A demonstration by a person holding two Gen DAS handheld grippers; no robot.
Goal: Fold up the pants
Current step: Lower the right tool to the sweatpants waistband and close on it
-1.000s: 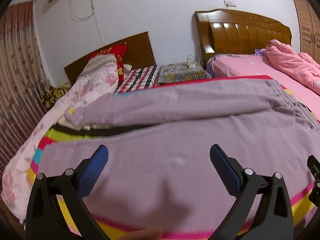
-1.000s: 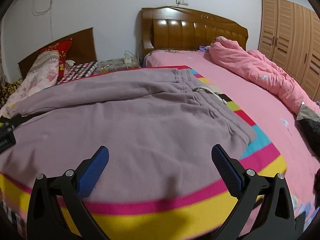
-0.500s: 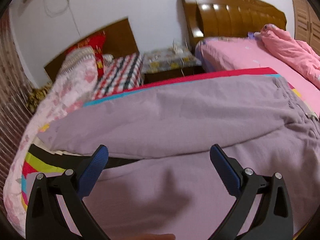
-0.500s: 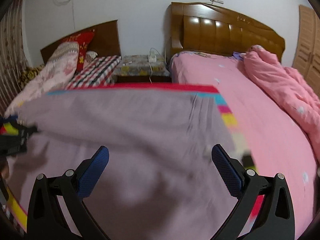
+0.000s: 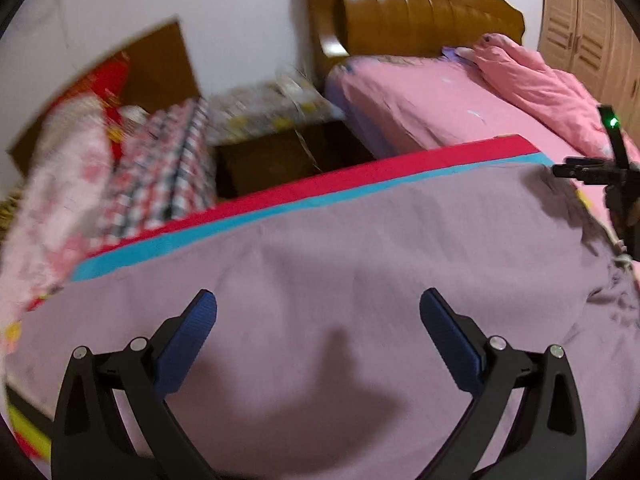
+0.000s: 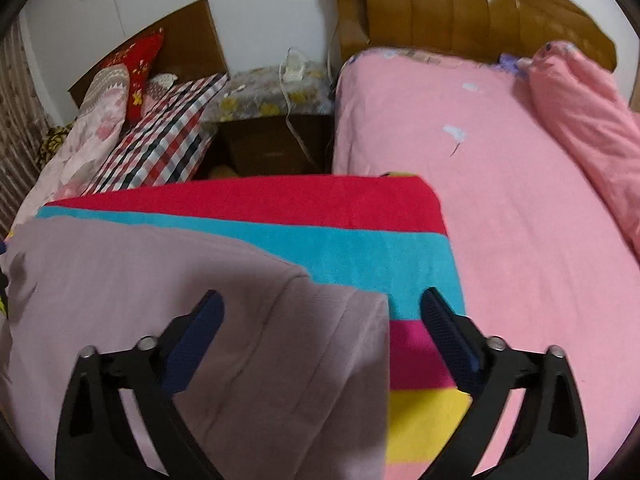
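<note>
Mauve pants (image 5: 360, 264) lie spread flat on a striped towel (image 5: 280, 196) on the bed. My left gripper (image 5: 318, 316) is open and empty, low over the far pant leg. My right gripper (image 6: 322, 314) is open and empty over the waistband corner (image 6: 352, 320) of the pants (image 6: 160, 300), by the towel's (image 6: 360, 248) blue and red stripes. The right gripper's body also shows at the right edge of the left wrist view (image 5: 608, 176), over the waist end.
A pink sheet (image 6: 500, 208) covers the bed, with a bunched pink quilt (image 6: 588, 128) at the right. A wooden headboard (image 6: 460, 8) stands behind. A nightstand (image 6: 272, 140) sits in the gap to a second bed with a plaid sheet (image 6: 160, 140) and pillows (image 6: 108, 96).
Both grippers have moved forward over the pants toward their far edge. The right gripper has gone to the waistband corner. Both stay open.
</note>
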